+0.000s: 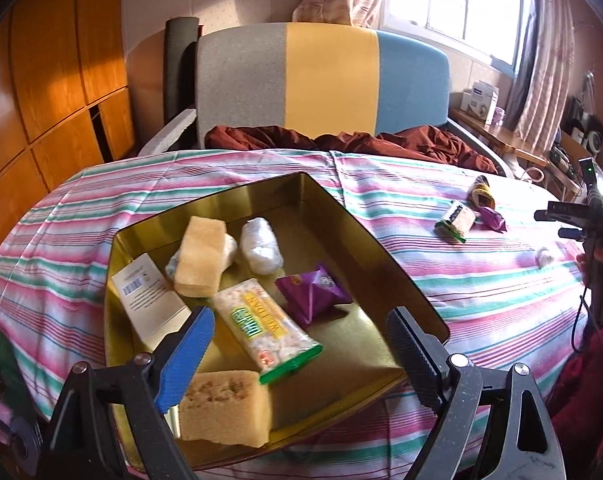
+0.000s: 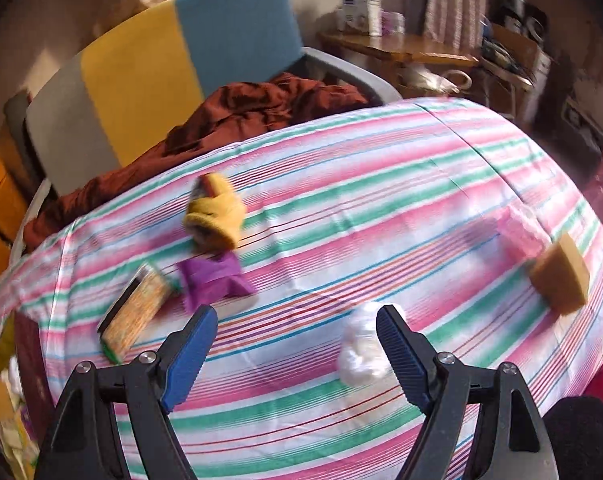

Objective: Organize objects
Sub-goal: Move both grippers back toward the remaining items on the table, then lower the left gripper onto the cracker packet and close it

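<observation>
The right gripper [image 2: 295, 344] hangs wide apart and empty; the white wrapped snack [image 2: 359, 350] lies on the striped bench [image 2: 381, 216] just by its right finger. The left gripper [image 1: 301, 344], also apart, hovers over the gold tin [image 1: 333, 208].

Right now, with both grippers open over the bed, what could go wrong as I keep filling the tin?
1. The gold tin sits on a soft striped sheet, so pressing its rim may tip it.
2. The white wrapped bundle sits beside one finger of the right gripper, not between the jaws; closing may nudge it away.
3. The sponge lies near the sheet's far edge and might slide off.
</observation>
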